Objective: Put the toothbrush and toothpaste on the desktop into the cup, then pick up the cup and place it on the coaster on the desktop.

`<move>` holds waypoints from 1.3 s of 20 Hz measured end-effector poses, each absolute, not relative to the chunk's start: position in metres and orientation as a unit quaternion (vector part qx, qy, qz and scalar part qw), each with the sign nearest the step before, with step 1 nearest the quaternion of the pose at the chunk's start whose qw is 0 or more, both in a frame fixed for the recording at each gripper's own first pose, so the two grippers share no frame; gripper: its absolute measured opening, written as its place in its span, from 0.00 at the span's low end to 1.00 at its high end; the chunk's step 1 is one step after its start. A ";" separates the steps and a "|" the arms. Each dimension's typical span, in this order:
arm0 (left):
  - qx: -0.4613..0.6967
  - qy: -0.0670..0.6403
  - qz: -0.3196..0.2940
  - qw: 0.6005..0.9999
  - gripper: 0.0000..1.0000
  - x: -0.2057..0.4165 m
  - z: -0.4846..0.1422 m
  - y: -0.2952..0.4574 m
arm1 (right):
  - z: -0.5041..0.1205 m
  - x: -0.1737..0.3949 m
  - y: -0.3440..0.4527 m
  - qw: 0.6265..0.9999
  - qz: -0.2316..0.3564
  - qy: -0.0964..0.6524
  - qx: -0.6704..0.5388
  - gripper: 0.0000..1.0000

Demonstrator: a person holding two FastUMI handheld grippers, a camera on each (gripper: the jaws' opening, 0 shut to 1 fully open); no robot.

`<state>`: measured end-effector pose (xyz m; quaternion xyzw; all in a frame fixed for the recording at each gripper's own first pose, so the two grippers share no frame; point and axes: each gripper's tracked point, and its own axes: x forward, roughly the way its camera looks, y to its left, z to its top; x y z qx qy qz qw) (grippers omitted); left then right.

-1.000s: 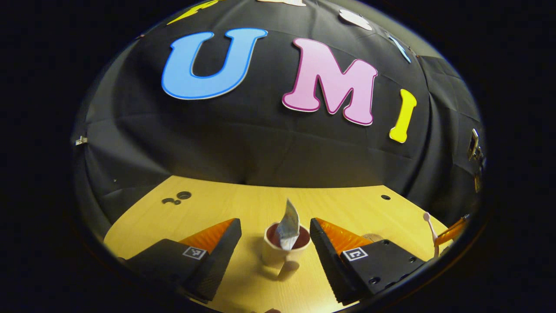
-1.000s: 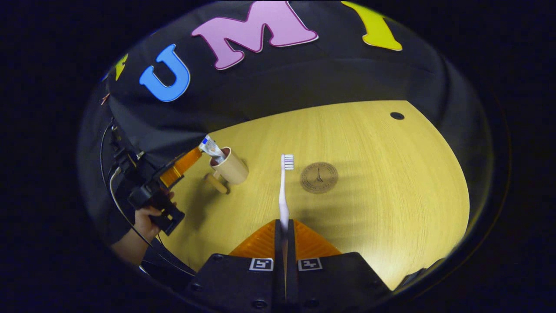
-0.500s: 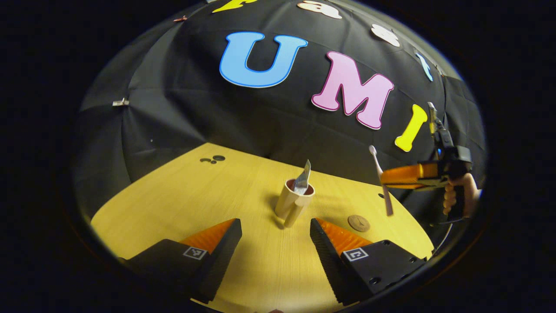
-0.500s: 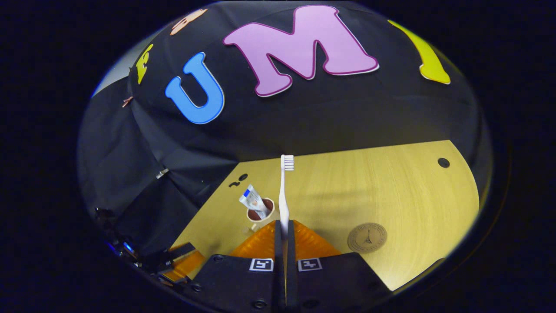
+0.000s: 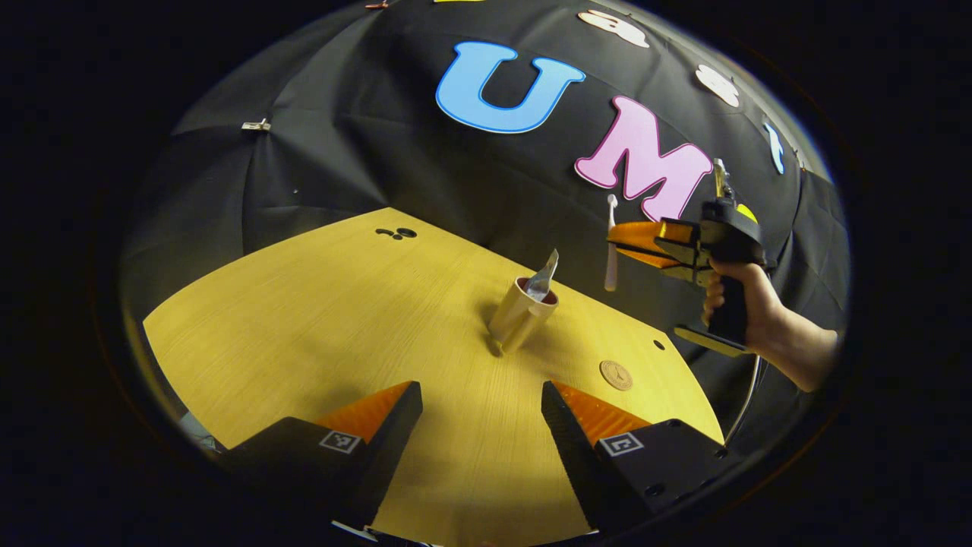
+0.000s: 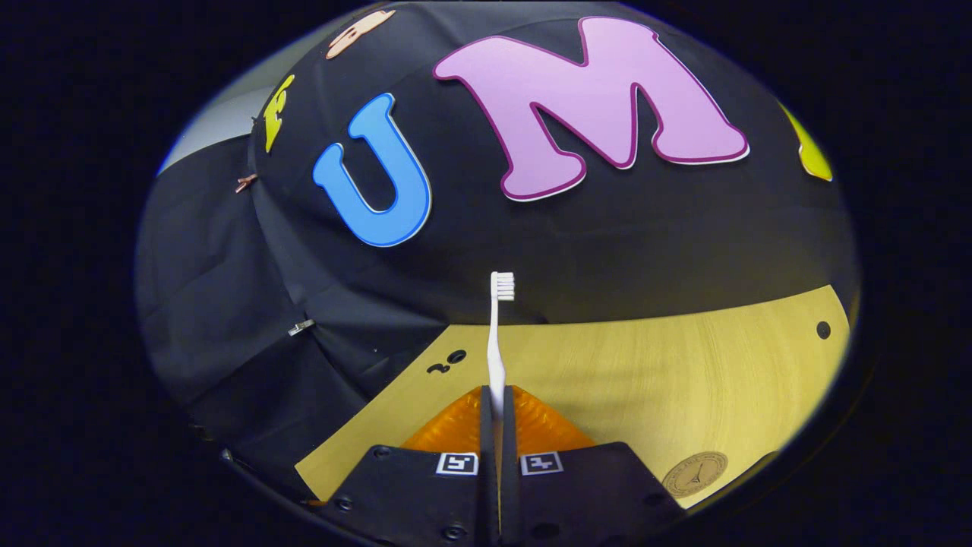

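Right now my right gripper (image 6: 492, 395) is clamped on the toothbrush (image 6: 495, 334) low on its handle, bristles up, held in the air above the table (image 5: 319, 319). The brush looks light, stiff and slick, so I judge that low hold lets it pivot; a grip nearer mid-handle would steady it. My left gripper (image 5: 480, 414) hangs wide apart, holding nothing, over the table's near edge. The cup (image 5: 521, 313) stands toward the far edge with the toothpaste (image 5: 542, 278) in it, the coaster (image 5: 616, 374) near it.
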<state>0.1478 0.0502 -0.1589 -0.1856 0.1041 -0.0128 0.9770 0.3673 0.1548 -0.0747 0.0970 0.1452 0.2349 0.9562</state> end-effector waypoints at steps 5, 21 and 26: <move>-0.178 0.126 -0.017 0.976 0.98 0.142 -0.179 0.051 | -0.099 0.402 0.166 0.959 0.223 0.139 0.104 0.05; -0.181 0.117 0.006 0.977 0.98 0.155 -0.183 0.070 | -0.169 0.407 0.176 0.971 0.207 0.110 0.036 0.08; -0.175 0.120 0.000 0.977 0.98 0.152 -0.184 0.061 | -0.168 0.396 0.171 0.969 0.213 0.113 0.051 0.02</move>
